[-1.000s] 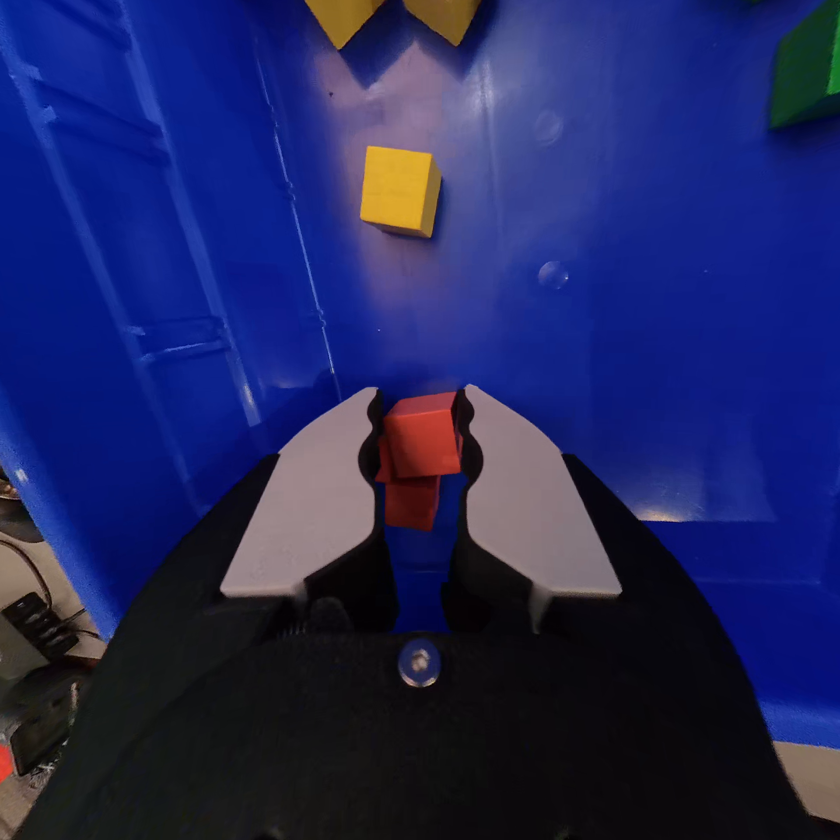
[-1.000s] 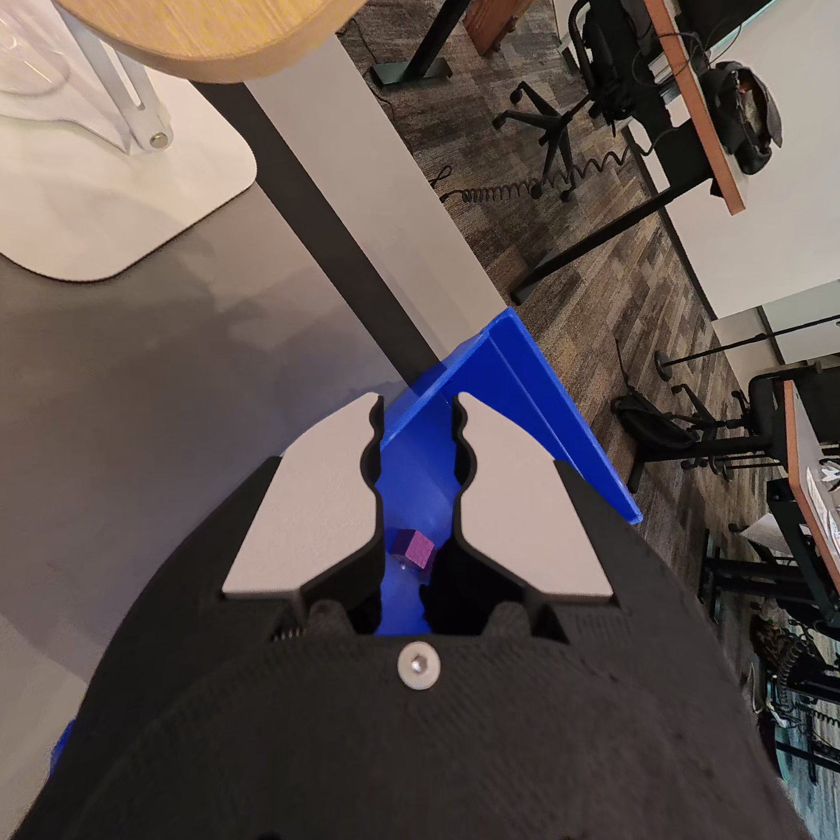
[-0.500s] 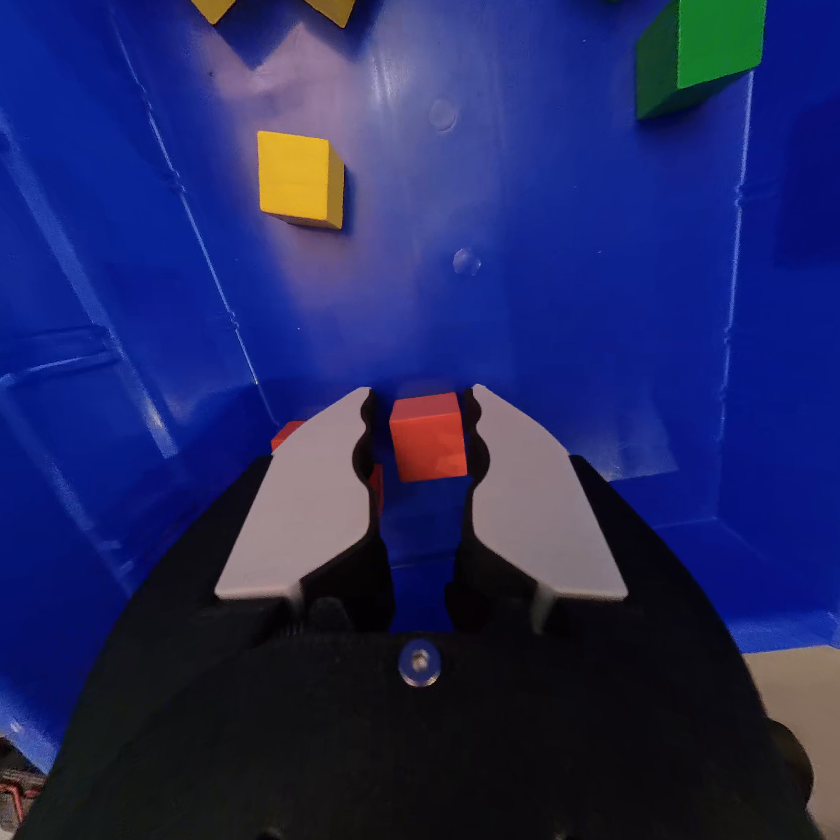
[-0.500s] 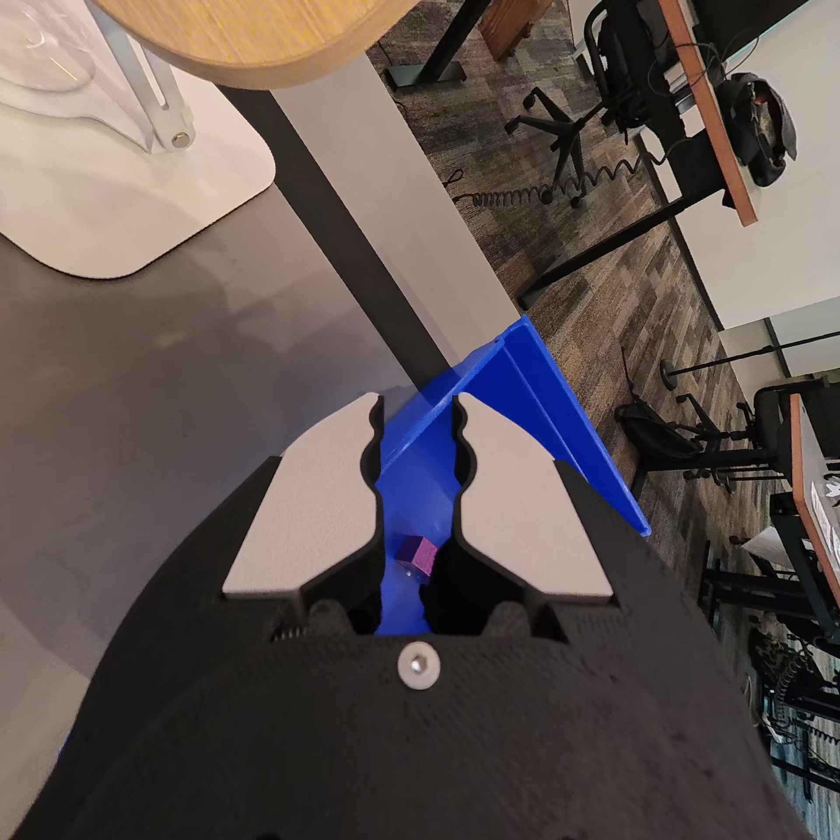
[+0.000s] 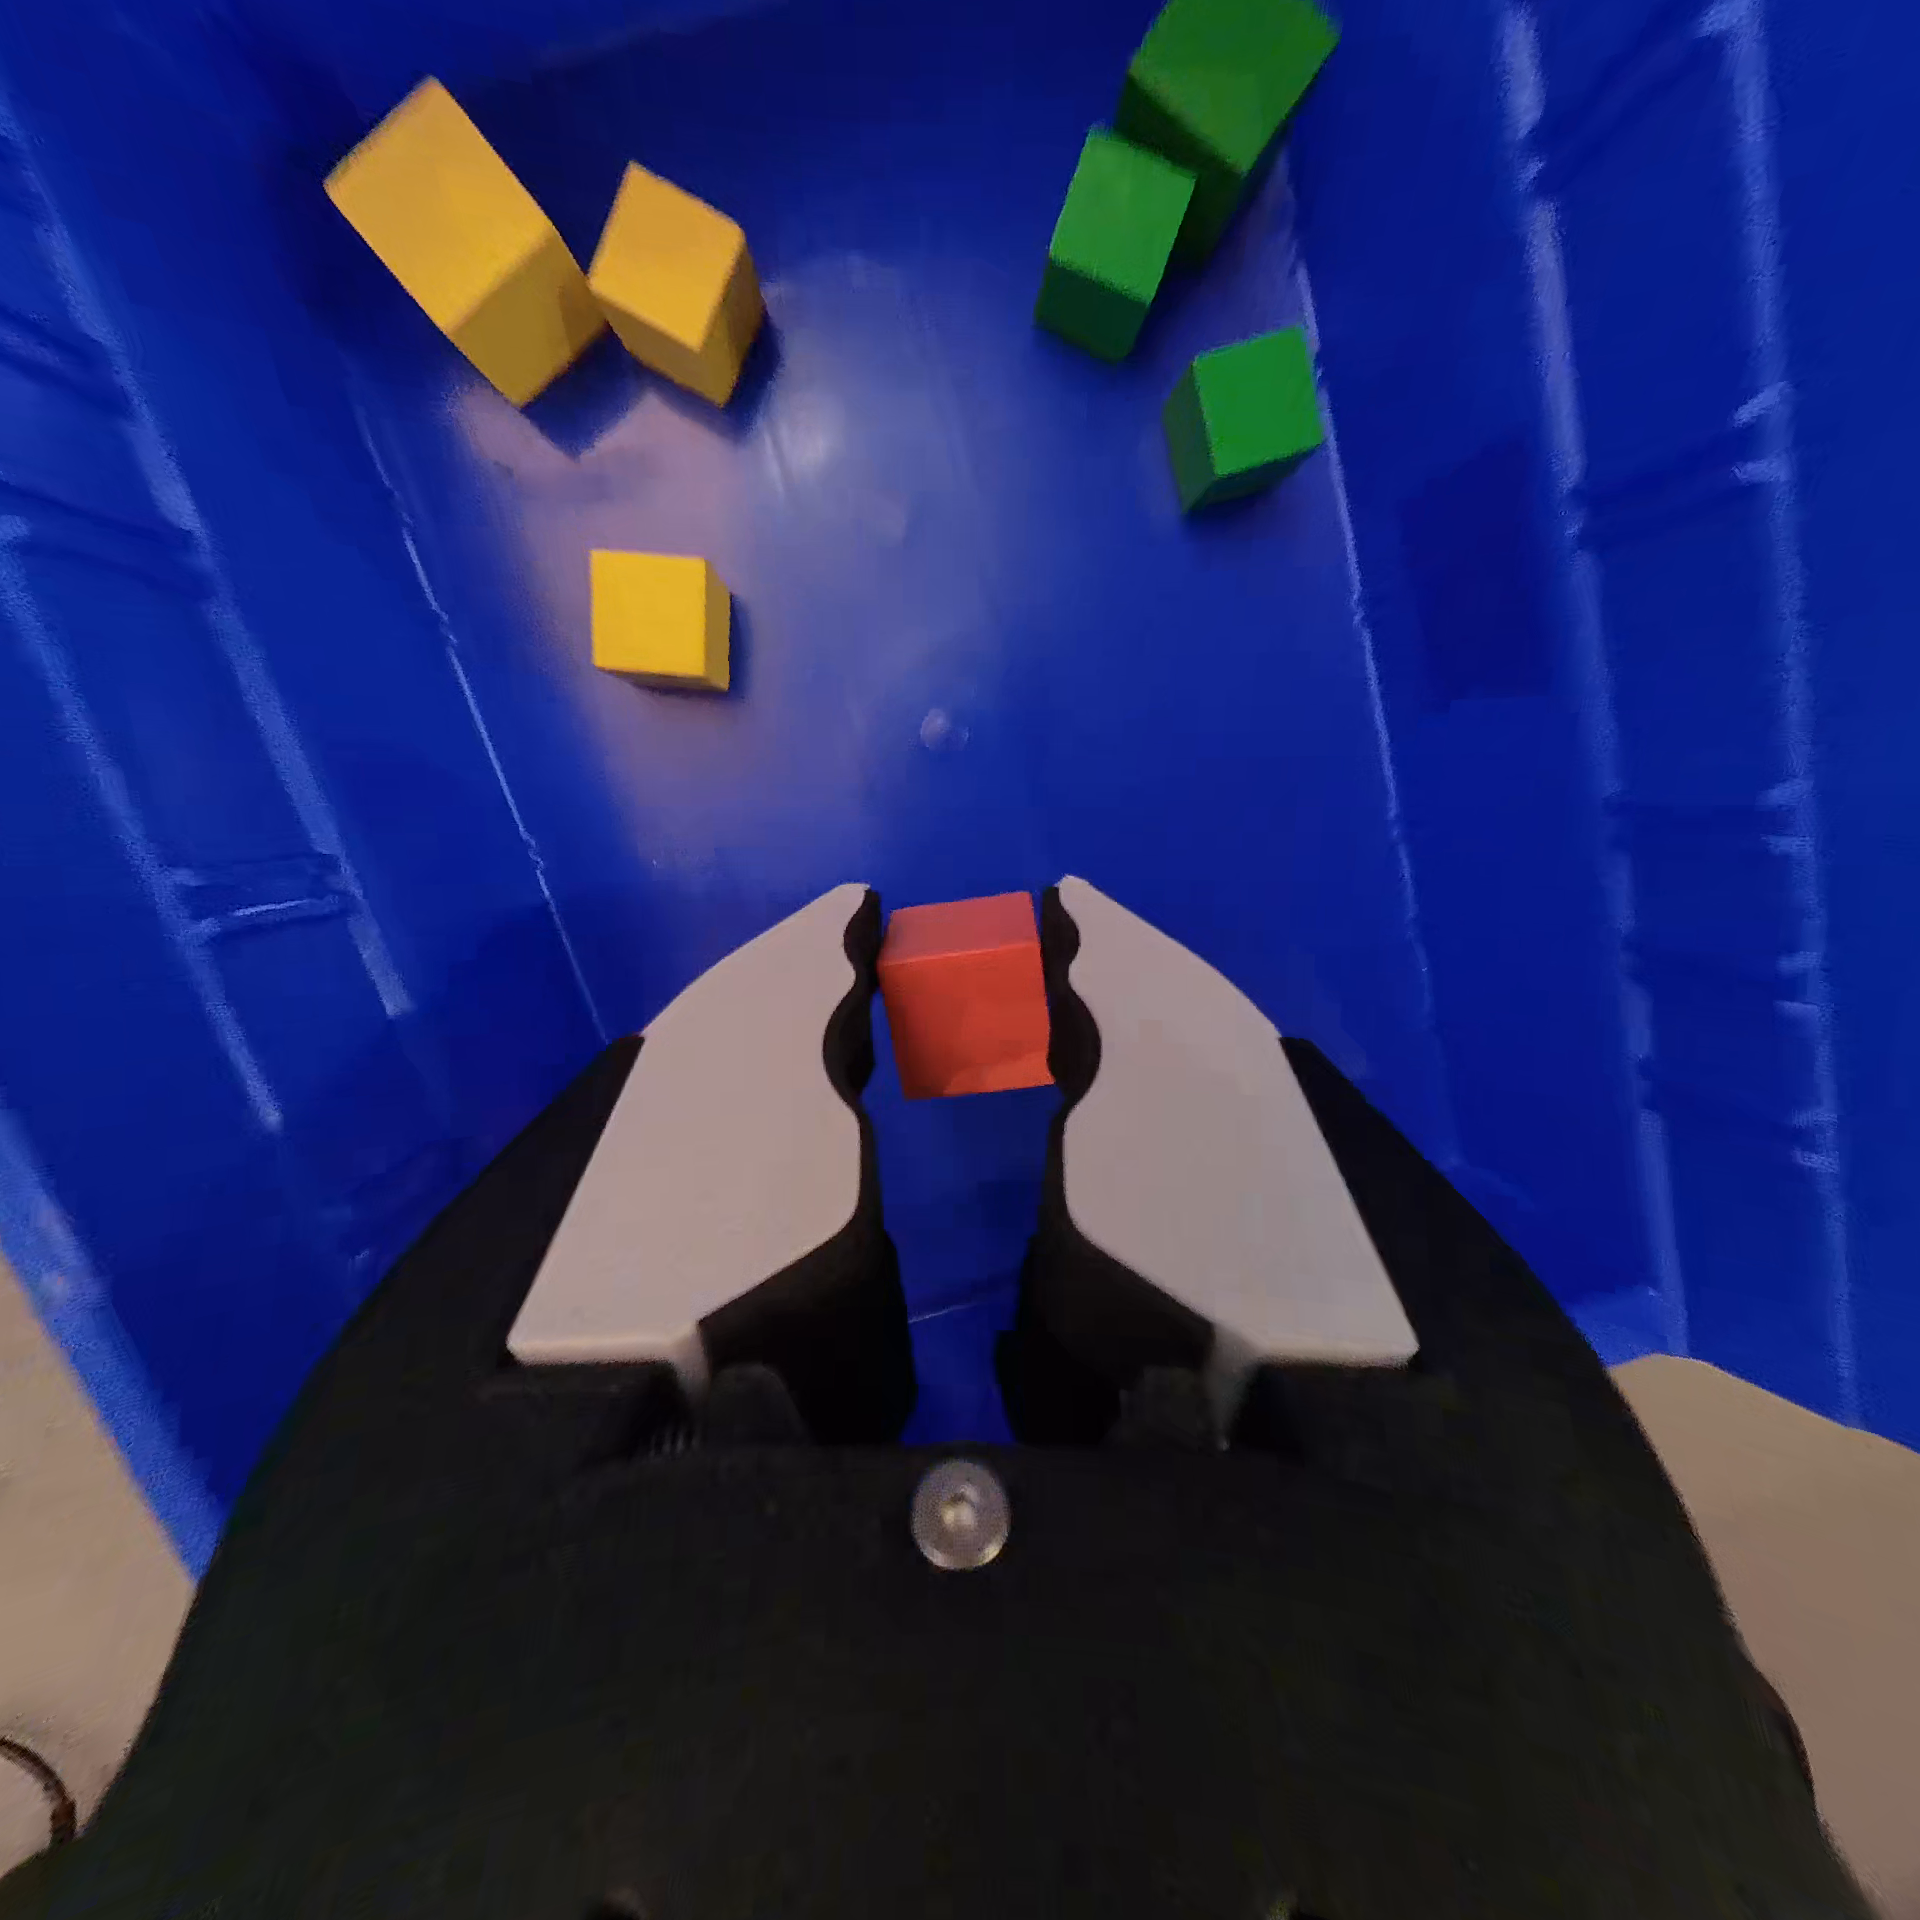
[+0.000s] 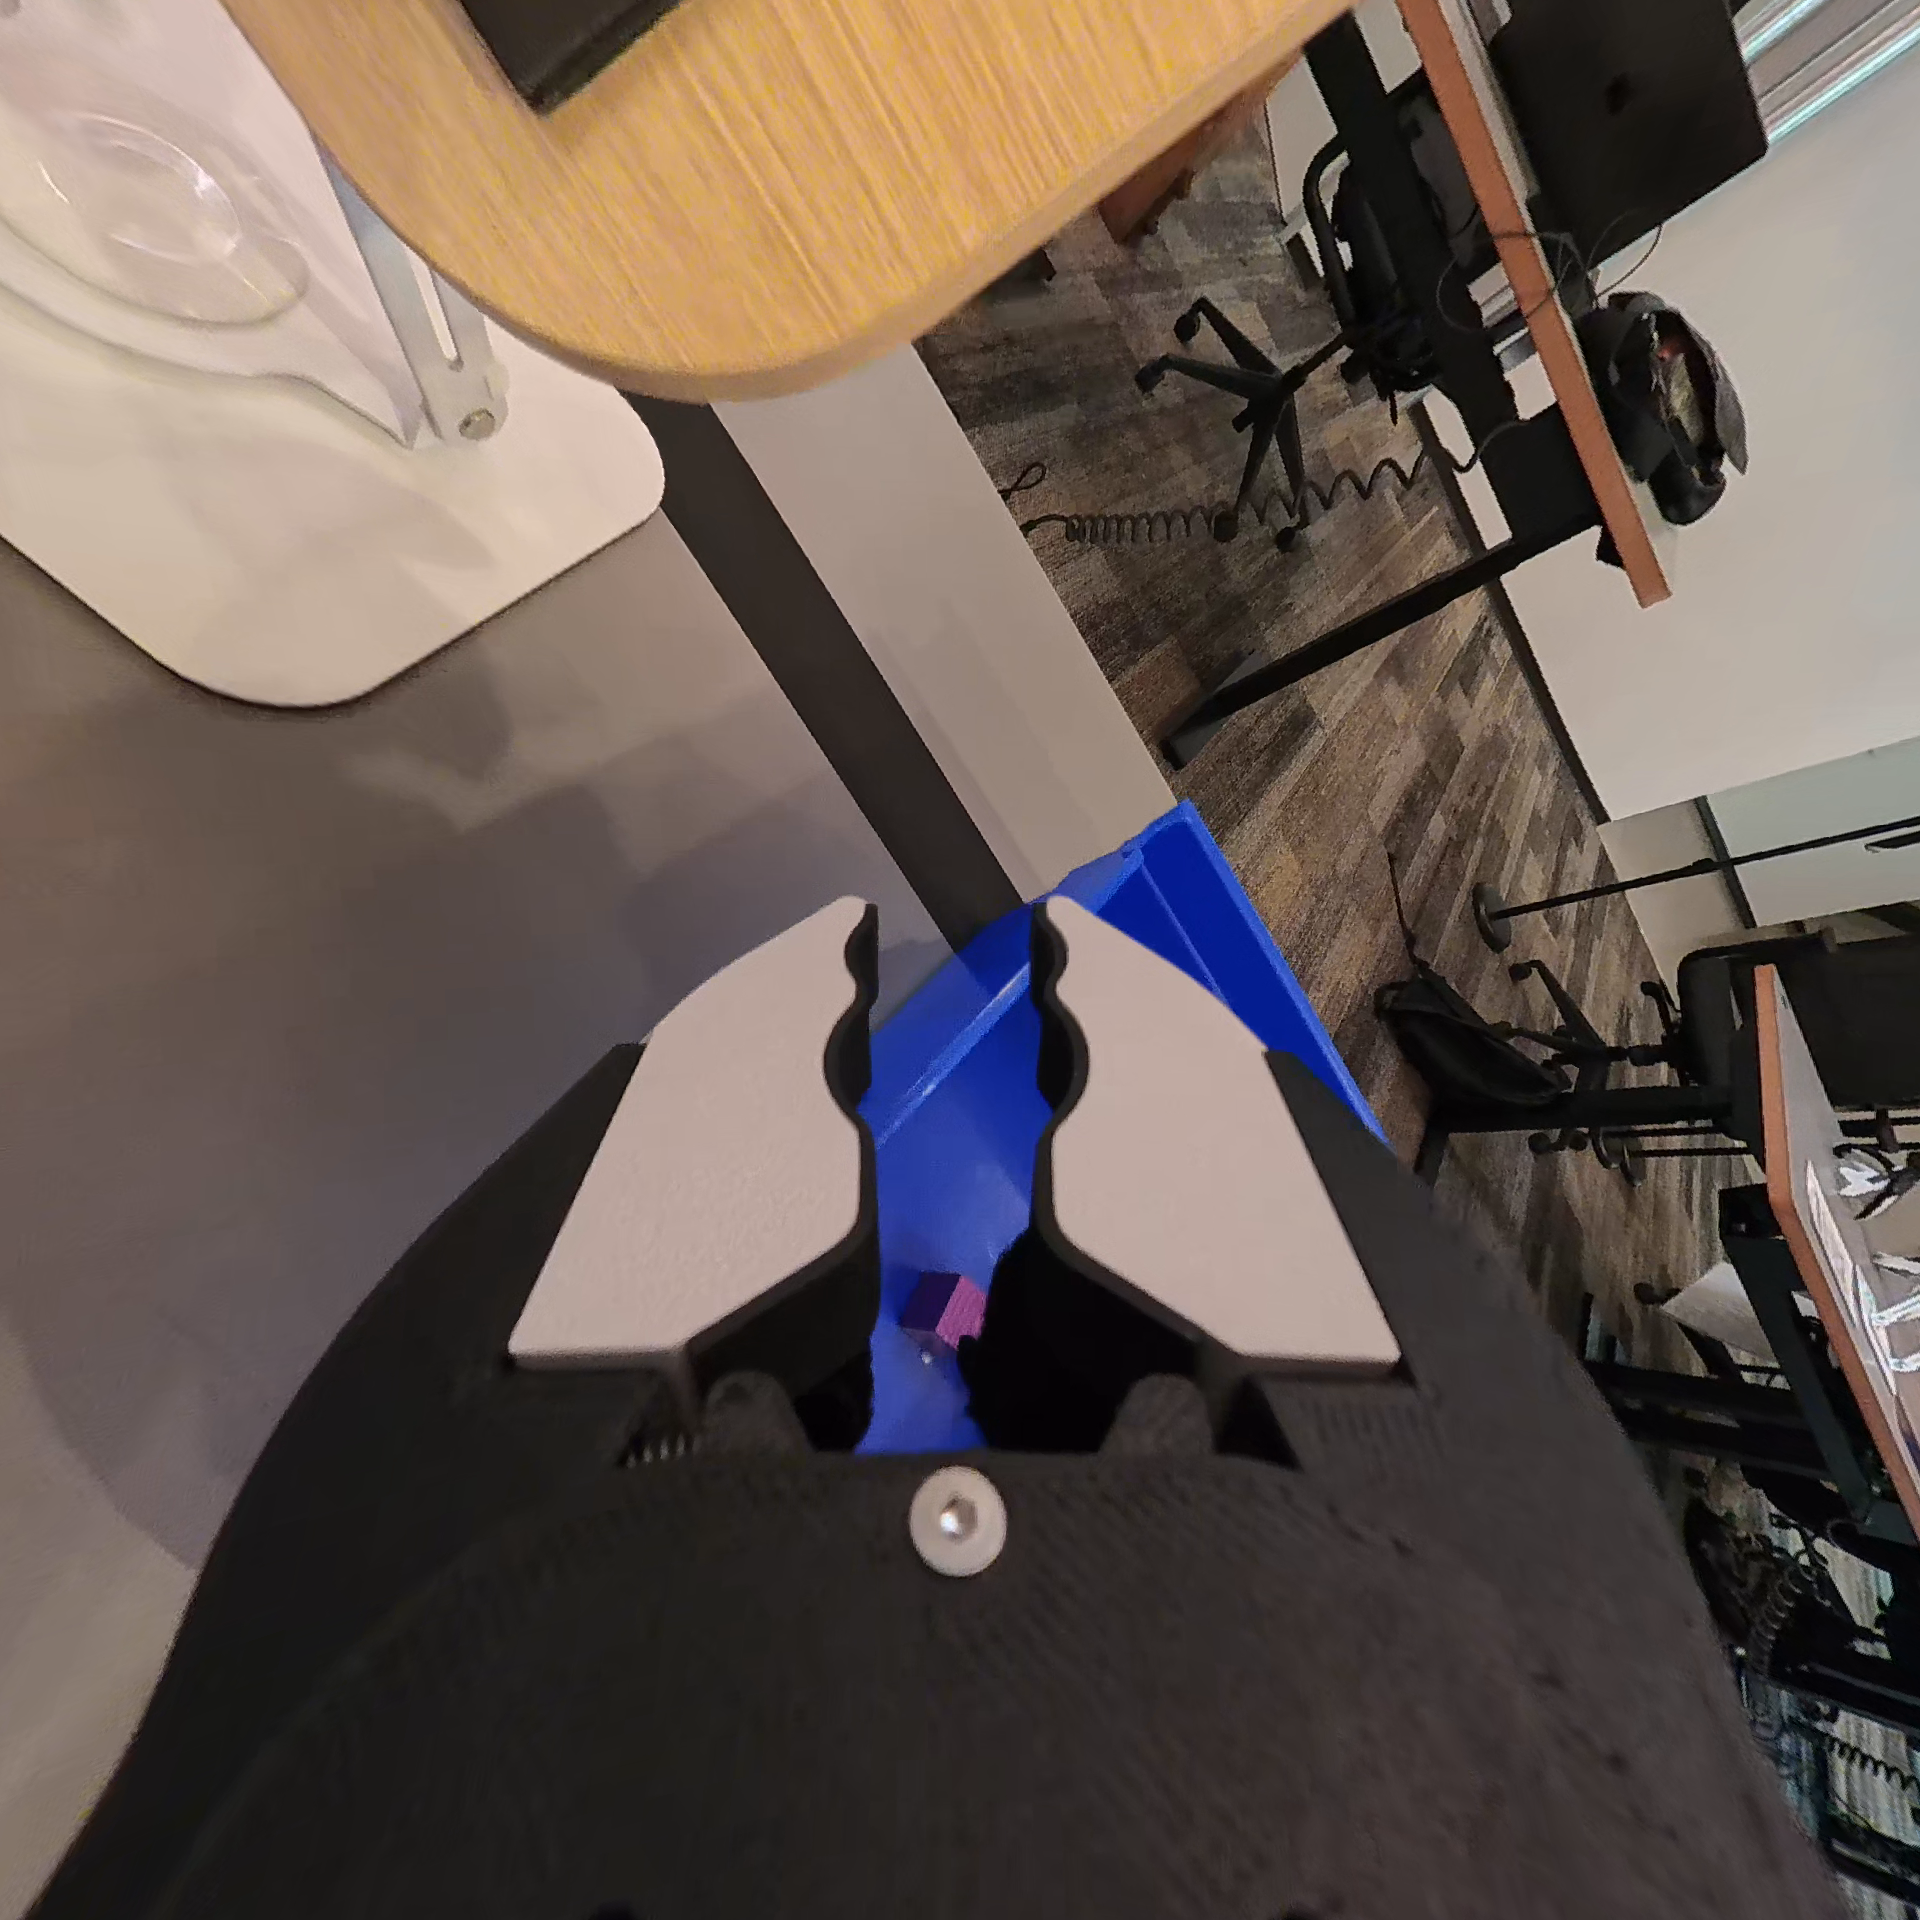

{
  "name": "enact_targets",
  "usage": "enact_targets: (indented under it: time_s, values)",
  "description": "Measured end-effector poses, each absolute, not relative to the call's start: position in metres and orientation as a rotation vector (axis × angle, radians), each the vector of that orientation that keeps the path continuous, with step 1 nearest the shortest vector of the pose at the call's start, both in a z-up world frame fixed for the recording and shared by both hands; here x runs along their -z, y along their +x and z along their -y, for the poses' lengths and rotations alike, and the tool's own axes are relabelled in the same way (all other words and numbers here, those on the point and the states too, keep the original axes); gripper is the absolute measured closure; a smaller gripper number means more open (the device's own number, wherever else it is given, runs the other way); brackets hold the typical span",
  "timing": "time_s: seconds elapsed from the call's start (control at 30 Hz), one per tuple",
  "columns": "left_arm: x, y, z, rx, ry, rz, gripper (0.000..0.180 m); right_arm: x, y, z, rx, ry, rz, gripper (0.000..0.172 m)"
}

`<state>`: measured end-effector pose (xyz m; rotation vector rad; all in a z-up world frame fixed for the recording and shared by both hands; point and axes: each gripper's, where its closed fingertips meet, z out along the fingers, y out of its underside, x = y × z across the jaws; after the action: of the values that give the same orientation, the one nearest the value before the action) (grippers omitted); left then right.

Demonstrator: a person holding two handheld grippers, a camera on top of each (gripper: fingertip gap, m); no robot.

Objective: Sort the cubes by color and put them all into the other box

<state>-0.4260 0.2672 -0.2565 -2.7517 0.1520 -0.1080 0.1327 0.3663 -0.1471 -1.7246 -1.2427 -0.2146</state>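
Only the left wrist view looks down into the blue box (image 5: pixel 935 623) that holds the sorted cubes: three yellow cubes (image 5: pixel 660 618) lie toward its left side, two touching at the far end and one alone nearer, and three green cubes (image 5: pixel 1242 416) cluster at the far right, the farthest one blurred and cut by the top edge. The left gripper (image 5: pixel 961 987) has its fingers closed on a red cube (image 5: pixel 964 997), both pads against its sides, above the near part of the box floor. The right wrist view shows none of this — it looks over a grey tabletop (image 6: pixel 312 935) toward a carpeted office with chairs and desks, a wooden board (image 6: pixel 779 177) overhead at the far left. The right gripper (image 6: pixel 954 997) stands partly open with nothing between its fingertips; through the gap shows a corner of a second blue box (image 6: pixel 1195 904), and deep inside it, half hidden by the dark finger base, a small purple cube (image 6: pixel 951 1309). Most of that box is covered by the gripper body, so its other contents cannot be made out.
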Motion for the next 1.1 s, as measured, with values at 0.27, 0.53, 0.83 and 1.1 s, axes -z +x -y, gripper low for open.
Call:
enact_targets:
  time_s: [0.27,0.53,0.83,1.1]
  values:
    - [0.174,-0.373,-0.284,0.395,-2.403,-0.241,0.151,0.126,0.1,-0.349,0.149,-1.583,1.277,0.143]
    - [0.083,-0.244,-0.273,0.823,-2.006,-0.535,0.151,0.092,0.028,-0.3,-0.025,-1.326,1.321,0.138]
    - [0.045,-0.102,-0.232,1.3,-1.705,-0.772,0.151,0.072,-0.028,-0.255,-0.143,-1.139,1.288,0.132]
    - [0.055,-0.053,-0.218,1.524,-1.661,-0.776,0.151,0.075,-0.055,-0.229,-0.148,-0.997,1.301,0.128]
